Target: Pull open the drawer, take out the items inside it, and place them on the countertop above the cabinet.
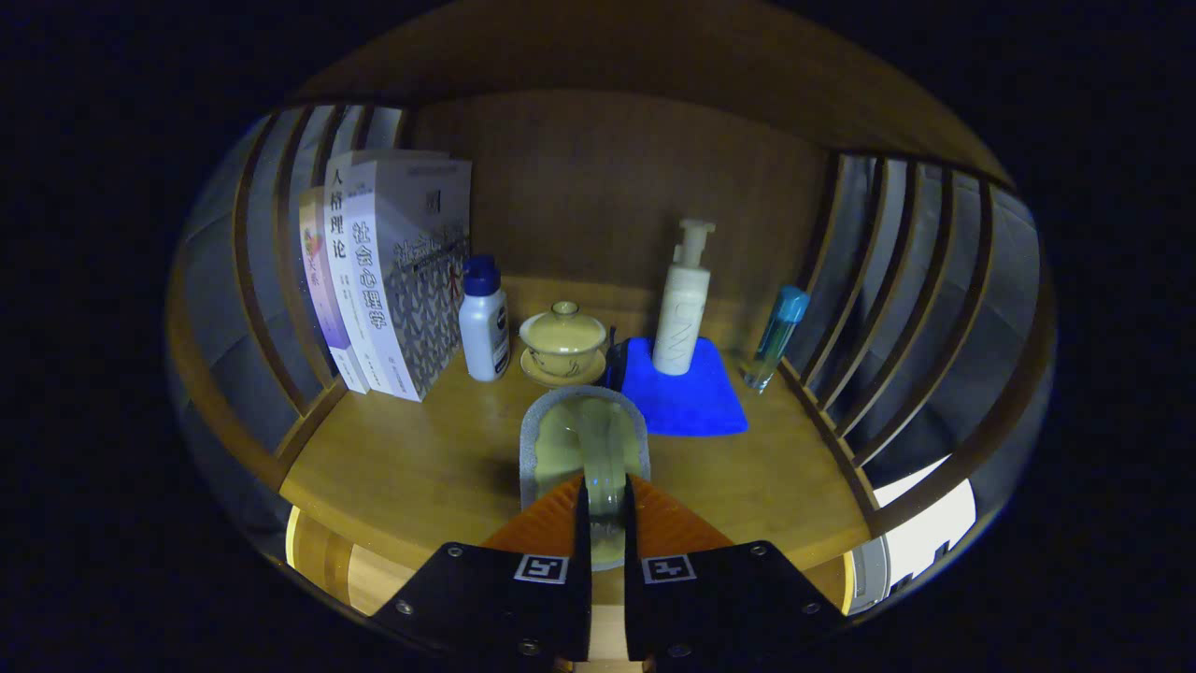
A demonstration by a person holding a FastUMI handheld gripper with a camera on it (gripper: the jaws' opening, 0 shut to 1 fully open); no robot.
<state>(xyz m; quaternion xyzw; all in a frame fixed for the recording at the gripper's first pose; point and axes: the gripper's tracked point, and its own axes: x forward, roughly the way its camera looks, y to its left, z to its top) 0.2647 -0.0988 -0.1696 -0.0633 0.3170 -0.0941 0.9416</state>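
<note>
Gripper (605, 509) fingers pressed together on the near rim of a grey-rimmed bowl (584, 449), held over the near-middle countertop (420, 467). Far side crowded: books (392, 280) left, then a blue-capped white bottle (484, 322), lidded tea cup on a saucer (562, 341), pump bottle (682, 308) on a blue cloth (687, 397), slim blue-capped bottle (775, 336) by the right slats (897, 308). Bare wood near left and near right, up to the front edge.

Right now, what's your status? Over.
Gripper shut on cup. Cup above countertop. Lidded teacup and blue cloth just ahead.
</note>
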